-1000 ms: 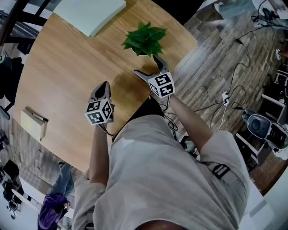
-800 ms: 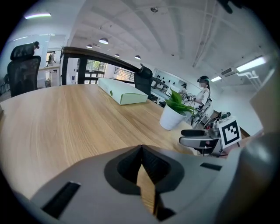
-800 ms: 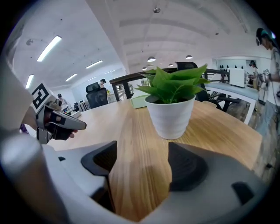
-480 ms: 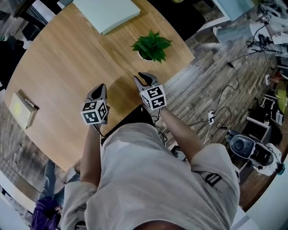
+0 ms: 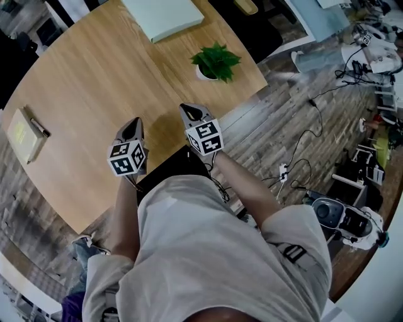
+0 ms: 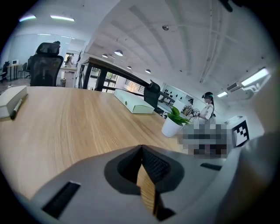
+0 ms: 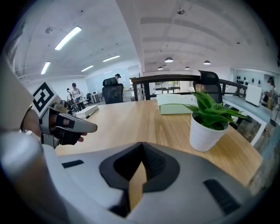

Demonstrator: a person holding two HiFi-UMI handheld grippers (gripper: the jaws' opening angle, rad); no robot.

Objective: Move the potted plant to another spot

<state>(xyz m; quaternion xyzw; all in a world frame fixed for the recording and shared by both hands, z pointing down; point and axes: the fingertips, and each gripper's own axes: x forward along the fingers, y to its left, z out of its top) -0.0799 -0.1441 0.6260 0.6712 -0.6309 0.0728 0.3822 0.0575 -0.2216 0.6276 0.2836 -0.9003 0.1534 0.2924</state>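
Observation:
The potted plant (image 5: 215,61), green leaves in a small white pot, stands alone near the right edge of the round wooden table (image 5: 94,82). My right gripper (image 5: 189,111) hangs well short of it, toward my body. Its jaws have just been closing and now meet with nothing between them. In the right gripper view the plant (image 7: 209,122) stands ahead and to the right of the gripper (image 7: 141,146). My left gripper (image 5: 132,123) hovers over the table's near part, shut and empty. The plant (image 6: 175,122) shows far off to the right of the left gripper (image 6: 141,148).
A pale green flat box (image 5: 165,17) lies at the table's far side. A notebook with a pen (image 5: 24,133) sits at the left. Cables (image 5: 302,144) and a round device (image 5: 334,214) lie on the plank floor to the right. A black chair (image 6: 43,65) stands behind the table.
The right gripper stood wide open beside the pot; its jaws have closed empty and it has drawn back. The left gripper has also pulled back. The plant stays on the table.

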